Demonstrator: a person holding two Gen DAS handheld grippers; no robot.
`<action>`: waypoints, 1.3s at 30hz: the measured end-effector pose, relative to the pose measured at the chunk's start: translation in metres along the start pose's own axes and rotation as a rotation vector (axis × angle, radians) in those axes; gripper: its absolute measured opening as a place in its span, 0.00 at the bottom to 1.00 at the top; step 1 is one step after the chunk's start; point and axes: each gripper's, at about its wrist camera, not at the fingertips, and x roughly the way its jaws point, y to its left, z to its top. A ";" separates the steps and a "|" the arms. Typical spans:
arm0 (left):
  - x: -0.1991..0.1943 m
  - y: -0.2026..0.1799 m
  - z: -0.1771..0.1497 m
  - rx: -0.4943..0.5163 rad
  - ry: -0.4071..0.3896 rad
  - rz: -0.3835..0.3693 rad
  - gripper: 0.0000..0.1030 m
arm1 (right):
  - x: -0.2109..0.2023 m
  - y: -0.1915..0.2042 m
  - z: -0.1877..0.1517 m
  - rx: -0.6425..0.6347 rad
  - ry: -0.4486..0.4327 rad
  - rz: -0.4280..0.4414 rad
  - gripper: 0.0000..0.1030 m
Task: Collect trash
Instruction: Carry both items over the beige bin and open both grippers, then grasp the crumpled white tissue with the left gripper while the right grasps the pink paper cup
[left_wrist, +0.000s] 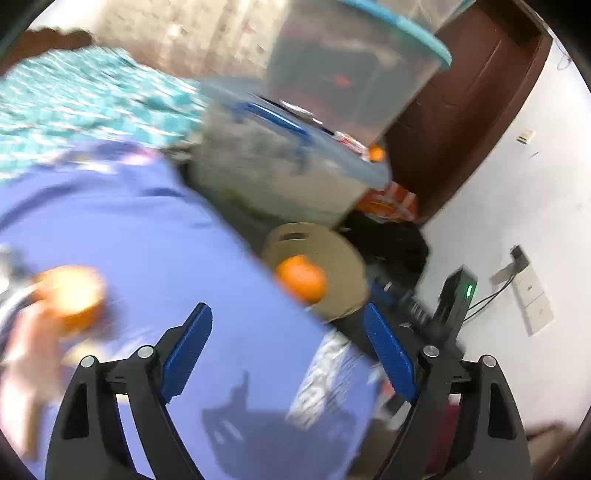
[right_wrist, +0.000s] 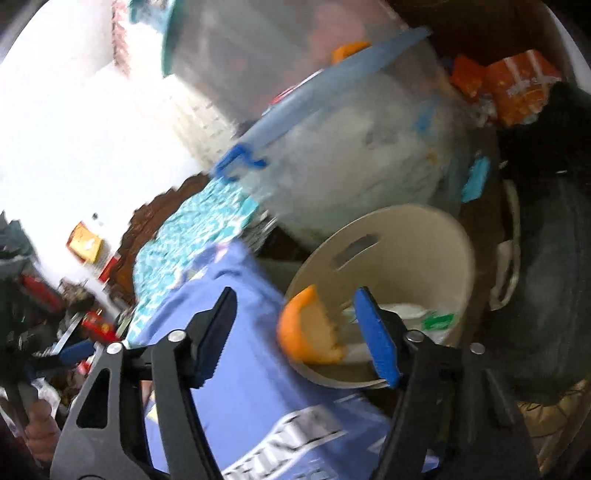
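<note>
A piece of orange peel (right_wrist: 308, 330) hangs in the air at the rim of the beige bin (right_wrist: 417, 254), between my right gripper's (right_wrist: 295, 325) wide-open fingers and touching neither. White and green scraps lie in the bin. In the left wrist view the same peel (left_wrist: 301, 277) is in front of the bin (left_wrist: 332, 266). Another orange peel (left_wrist: 70, 293) lies on the blue cloth (left_wrist: 155, 240) at the left, blurred. My left gripper (left_wrist: 288, 334) is open and empty above the cloth.
Clear plastic storage boxes with blue lids (right_wrist: 340, 155) stand behind the bin. Orange packets (right_wrist: 513, 85) and a dark bag (right_wrist: 546, 277) lie to the right. A teal patterned sheet (left_wrist: 74, 103) lies beyond the cloth. A brown door (left_wrist: 461, 110) and wall sockets (left_wrist: 532, 295) are at the right.
</note>
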 end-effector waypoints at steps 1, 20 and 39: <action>-0.020 0.013 -0.013 -0.011 -0.012 0.041 0.82 | 0.005 0.009 -0.003 -0.012 0.026 0.023 0.59; -0.031 0.087 -0.180 -0.159 0.201 0.231 0.50 | 0.090 0.209 -0.150 -0.376 0.458 0.233 0.62; -0.120 0.140 -0.209 -0.350 -0.011 0.167 0.39 | 0.214 0.297 -0.173 -0.316 0.567 0.127 0.45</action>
